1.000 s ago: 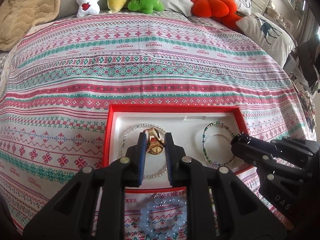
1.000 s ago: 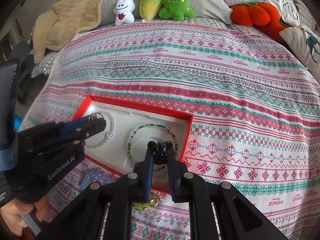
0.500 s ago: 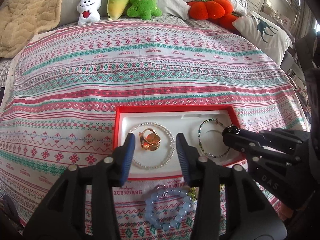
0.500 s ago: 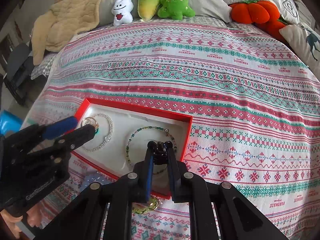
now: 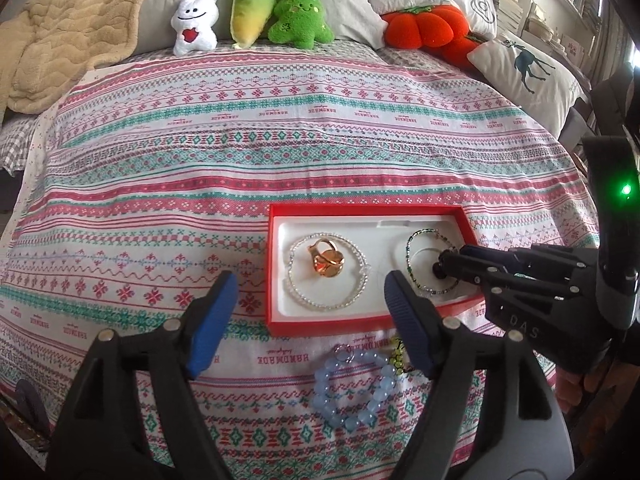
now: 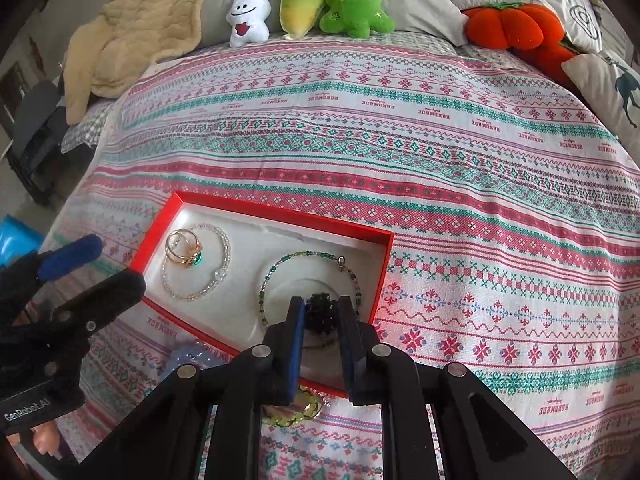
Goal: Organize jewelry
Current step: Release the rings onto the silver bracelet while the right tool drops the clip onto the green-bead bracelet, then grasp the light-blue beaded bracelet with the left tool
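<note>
A: State of the left gripper?

B: Jaws spread wide and opening, nothing between them. It hangs over the bedspread at the box's near edge.

A: Location of the gold ring?

B: In the red box, left recess, lying inside the clear bead bracelet. In the left wrist view it sits at 12 o'clock from the left gripper, apart from both blue pads.

A: State of the right gripper?

B: Jaws narrow and opening. A black bead cluster sits between the pads over the right recess; whether the pads press on it cannot be told.

A: Contents of the right recess?

B: A green bead bracelet, ringing the recess around the right fingertips.

A: Items outside the box?

B: A blue bead bracelet on the bedspread at 6 o'clock from the box, and a yellow-green bracelet just beside it, partly hidden by a finger.
</note>
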A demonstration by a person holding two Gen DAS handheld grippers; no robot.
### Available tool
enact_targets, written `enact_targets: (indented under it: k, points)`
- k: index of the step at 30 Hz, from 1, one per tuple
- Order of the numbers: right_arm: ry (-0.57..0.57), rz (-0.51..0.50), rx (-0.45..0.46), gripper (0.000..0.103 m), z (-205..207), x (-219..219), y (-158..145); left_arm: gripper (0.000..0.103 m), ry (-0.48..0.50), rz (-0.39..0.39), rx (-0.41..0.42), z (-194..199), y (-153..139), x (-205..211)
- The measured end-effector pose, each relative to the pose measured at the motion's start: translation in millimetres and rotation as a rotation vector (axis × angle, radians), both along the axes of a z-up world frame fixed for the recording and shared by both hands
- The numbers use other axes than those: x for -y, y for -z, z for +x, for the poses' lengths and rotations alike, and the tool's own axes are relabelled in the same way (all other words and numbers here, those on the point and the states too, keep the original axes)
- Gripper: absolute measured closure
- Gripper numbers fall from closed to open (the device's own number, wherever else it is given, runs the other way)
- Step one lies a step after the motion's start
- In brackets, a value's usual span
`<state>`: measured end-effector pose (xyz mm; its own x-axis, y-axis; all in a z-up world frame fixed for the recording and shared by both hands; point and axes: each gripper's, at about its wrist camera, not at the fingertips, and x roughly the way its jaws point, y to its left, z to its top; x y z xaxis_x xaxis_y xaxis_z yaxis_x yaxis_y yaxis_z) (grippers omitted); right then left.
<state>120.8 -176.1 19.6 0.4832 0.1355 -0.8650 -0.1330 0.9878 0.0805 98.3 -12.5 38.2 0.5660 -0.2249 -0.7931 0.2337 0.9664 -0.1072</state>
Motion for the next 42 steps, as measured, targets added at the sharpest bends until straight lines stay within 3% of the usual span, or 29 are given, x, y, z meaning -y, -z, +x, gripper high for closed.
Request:
enact_targets:
  k: [4, 6, 7, 15, 33, 42]
  points:
    - [-0.007, -0.006, 0.031, 0.074, -8.1, -3.4, -10.5, 0.021, -0.016, 0.007, -0.004, -5.0, -2.1, -7.1]
    - [-0.006, -0.003, 0.035, 0.04, -12.9, -5.0, -14.5, 0.019, -0.023, 0.014, -0.011, -8.0, -1.7, -11.2]
    - [-0.003, 0.003, 0.044, 0.037, -16.3, -4.8, -17.0, 0.019, -0.025, 0.017, -0.016, -9.4, -1.3, -12.9]
    - [-0.022, -0.02, 0.051, 0.032, -41.4, -4.2, -22.5, 0.017, -0.03, 0.047, -0.067, -27.1, 9.0, -25.6]
    - [0.006, -0.069, -0.052, 0.028, -76.3, 7.1, 4.9, 0.017, 0.068, 0.122, -0.153, -55.3, 45.7, -20.3]
    - [-0.023, -0.127, -0.101, 0.028, -90.6, 10.1, 31.4, 0.017, 0.124, 0.085, -0.207, -53.6, 59.8, -13.7]
